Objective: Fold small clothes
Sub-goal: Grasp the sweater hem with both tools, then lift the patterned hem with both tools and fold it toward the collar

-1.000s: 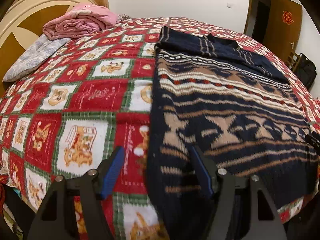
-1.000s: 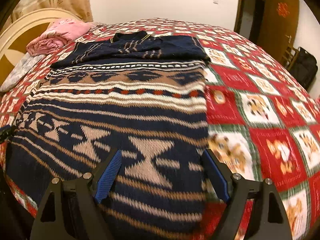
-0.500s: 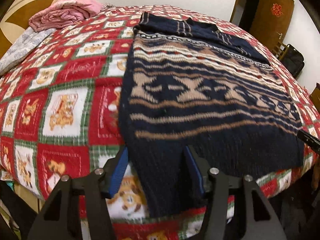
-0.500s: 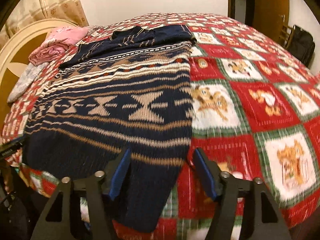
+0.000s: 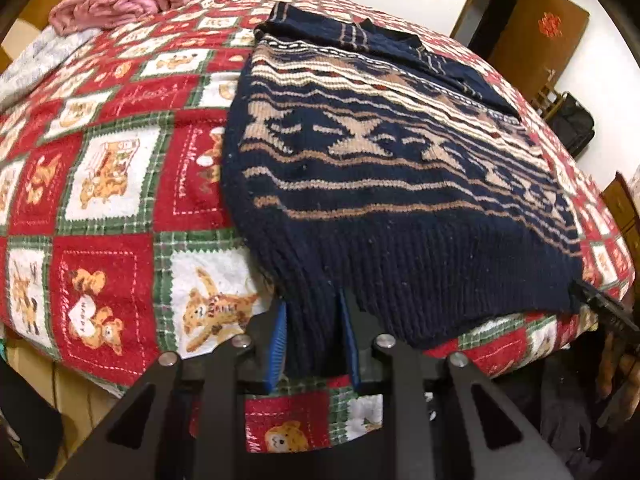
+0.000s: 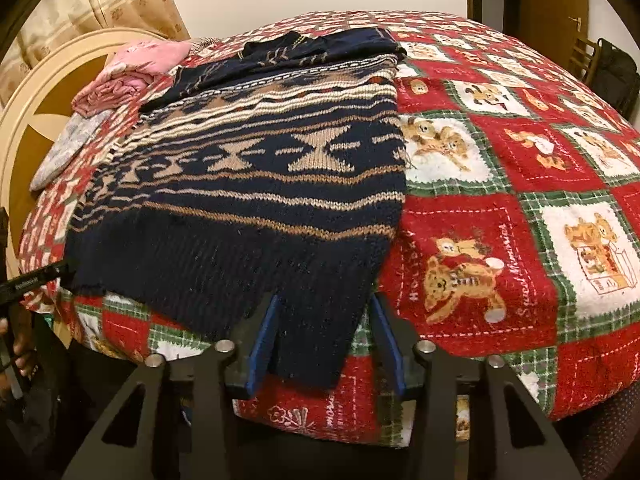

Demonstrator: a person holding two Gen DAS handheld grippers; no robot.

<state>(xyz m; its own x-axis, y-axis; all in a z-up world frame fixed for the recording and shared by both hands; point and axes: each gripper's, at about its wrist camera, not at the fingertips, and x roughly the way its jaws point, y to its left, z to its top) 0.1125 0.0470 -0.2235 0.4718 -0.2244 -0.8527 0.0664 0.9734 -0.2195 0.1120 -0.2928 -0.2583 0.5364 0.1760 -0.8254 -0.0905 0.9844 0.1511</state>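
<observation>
A navy knit sweater [image 5: 380,184] with tan and white bands lies flat on the bed, sleeves folded across its far end. Its ribbed hem hangs at the near bed edge. My left gripper [image 5: 312,300] is closing on the hem's left corner, and the fabric fills the gap between the blue pads. In the right wrist view the sweater [image 6: 260,200] has its right hem corner between the jaws of my right gripper [image 6: 325,298]. Those jaws are closing too, but a gap still shows beside the right pad.
A red, green and white teddy-bear blanket [image 5: 112,208] covers the bed. Folded pink bedding [image 6: 136,68] and a grey pillow [image 6: 68,144] lie by the cream headboard [image 6: 36,120]. A brown door [image 5: 536,40] and a black bag [image 5: 572,128] stand beyond the bed.
Both grippers drew back from over the sweater's body to its hem at the near bed edge. Their jaws narrowed around the two hem corners.
</observation>
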